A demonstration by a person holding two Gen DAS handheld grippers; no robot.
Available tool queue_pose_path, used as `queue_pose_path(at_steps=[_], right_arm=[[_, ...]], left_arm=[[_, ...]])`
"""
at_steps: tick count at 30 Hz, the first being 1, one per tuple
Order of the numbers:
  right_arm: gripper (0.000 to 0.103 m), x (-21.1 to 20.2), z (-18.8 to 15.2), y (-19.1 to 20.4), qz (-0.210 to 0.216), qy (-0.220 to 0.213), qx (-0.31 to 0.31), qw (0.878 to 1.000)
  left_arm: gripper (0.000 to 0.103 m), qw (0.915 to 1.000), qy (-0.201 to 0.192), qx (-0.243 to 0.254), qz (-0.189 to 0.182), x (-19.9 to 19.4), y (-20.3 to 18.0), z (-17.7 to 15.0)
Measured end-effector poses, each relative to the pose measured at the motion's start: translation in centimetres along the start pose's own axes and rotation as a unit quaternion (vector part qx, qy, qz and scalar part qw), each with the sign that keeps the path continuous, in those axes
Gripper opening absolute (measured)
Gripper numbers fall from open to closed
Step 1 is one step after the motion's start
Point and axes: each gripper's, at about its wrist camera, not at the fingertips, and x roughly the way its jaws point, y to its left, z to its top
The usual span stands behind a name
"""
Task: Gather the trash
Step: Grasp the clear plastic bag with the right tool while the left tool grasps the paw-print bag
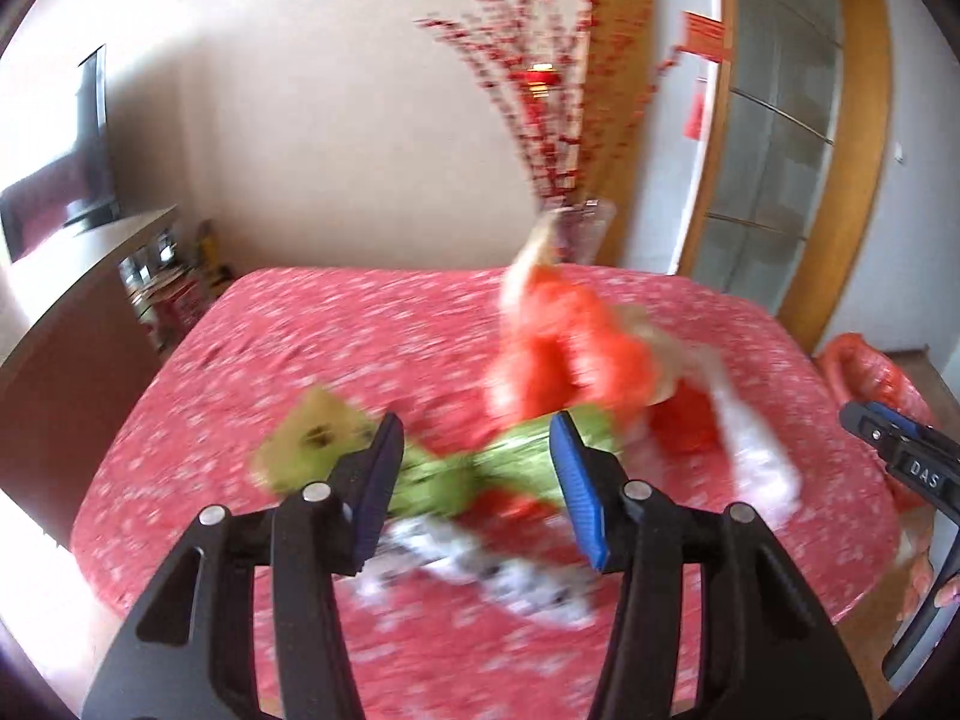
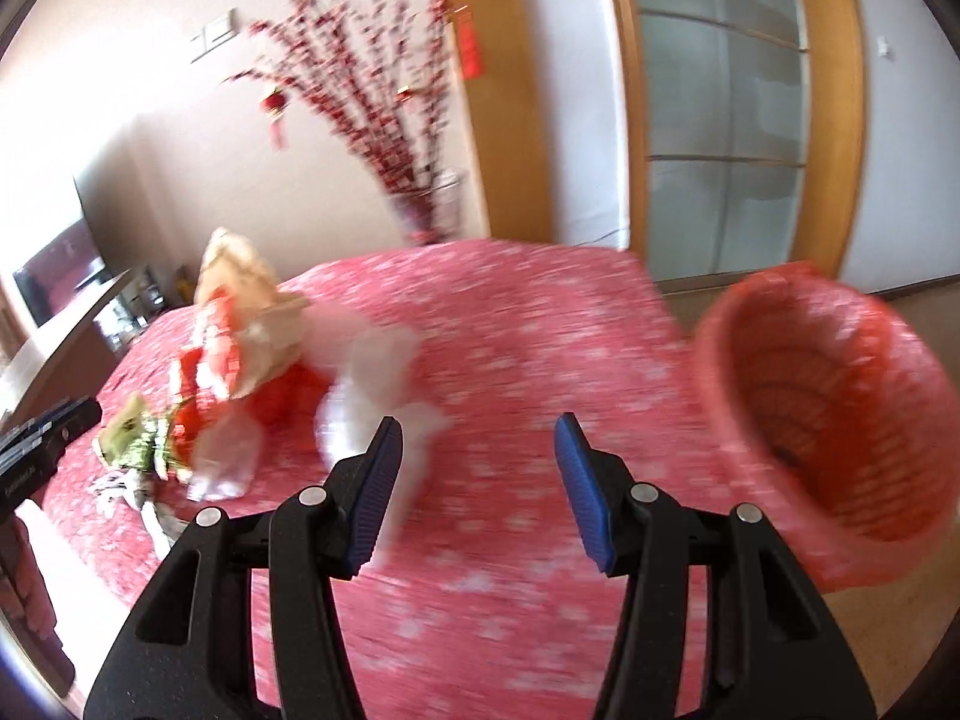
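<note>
Blurred trash lies on a table under a red patterned cloth (image 1: 300, 330): a green wrapper (image 1: 456, 474), a yellowish piece (image 1: 312, 438), an orange-red wrapper (image 1: 558, 360), white tissue (image 1: 762, 456) and a black-and-white wrapper (image 1: 480, 576). My left gripper (image 1: 475, 438) hovers open over the green wrapper, and nothing is pinched between its blue pads. My right gripper (image 2: 477, 438) is open too, above the cloth (image 2: 540, 330), with white tissue (image 2: 372, 372) just behind its left finger. A basket lined with a red bag (image 2: 840, 408) stands off the table's right edge.
A glass vase of red berry branches (image 1: 582, 228) stands behind the table's far edge. A TV (image 1: 78, 150) sits on a low cabinet (image 1: 90, 276) at the left. A wood-framed glass door (image 1: 774, 150) is at the right.
</note>
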Motion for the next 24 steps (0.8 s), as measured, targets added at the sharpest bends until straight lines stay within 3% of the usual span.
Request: queue_pose_path(at_steps=[5,13,15,16,20,24], right_arm=[[0.054,2.9,-0.1,3.1,0.001,0.022,-0.012,1.0],[0.058,6.7,-1.0,4.8,-0.02,0.065,-0.02,0.997],[0.053,7.1,-1.3,5.0,-0.021,0.073,-0.026,0.997],[0.04,7.2,-1.4,5.1,-0.021,0.075,-0.03,0.996],[0.032,6.8,-1.9,4.8,-0.027,0.071,-0.034,0.997],[0.032,6.0,-1.9,4.1,-0.028,0.065,-0.028,0.997]], left_arm=[[0.053,0.9997,0.006,-0.019,0.01,-0.3,2.7,-1.3],[0.053,0.9996,0.012,-0.024,0.0,-0.3,3.3,-3.4],[0.055,0.9998,0.012,-0.018,-0.003,-0.2,3.1,-3.7],[0.055,0.9998,0.013,-0.015,-0.005,-0.2,2.9,-3.9],[0.055,0.9997,0.022,-0.007,-0.007,0.5,2.2,-4.5],[0.055,0.9994,0.035,-0.004,-0.004,1.6,1.7,-5.1]])
